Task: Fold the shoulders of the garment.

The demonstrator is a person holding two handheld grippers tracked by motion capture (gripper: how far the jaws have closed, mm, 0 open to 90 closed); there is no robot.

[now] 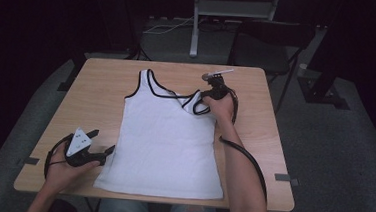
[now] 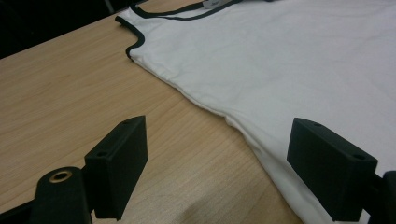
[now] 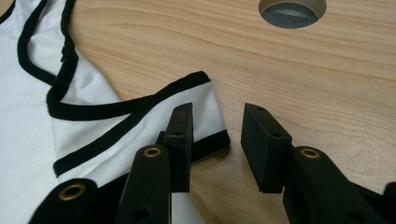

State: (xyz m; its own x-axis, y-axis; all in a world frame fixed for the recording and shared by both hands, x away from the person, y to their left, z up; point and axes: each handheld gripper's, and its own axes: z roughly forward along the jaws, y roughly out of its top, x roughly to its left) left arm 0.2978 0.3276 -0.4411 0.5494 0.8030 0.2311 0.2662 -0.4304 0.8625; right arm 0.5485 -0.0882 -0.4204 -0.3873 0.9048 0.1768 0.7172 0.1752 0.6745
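Both grippers are chunky matte black plastic, pretty 3D-printed looking. The left gripper [image 1: 103,153] has a pale grey three-cornered plate on top with a couple of small dark marks on it, and a black cable looping off behind the left hand [image 1: 66,170]. The right gripper [image 1: 208,95] carries a small white tab and a round grey bit on its far end, plus a thick black cable trailing along the forearm from the right hand [image 1: 221,108]. Up close the jaws are flat rectangular black blocks with small screw holes, mounted on arms with brass-ringed holes. Forearms are bare, no sleeves, and there's light blue ripped denim at the knees.
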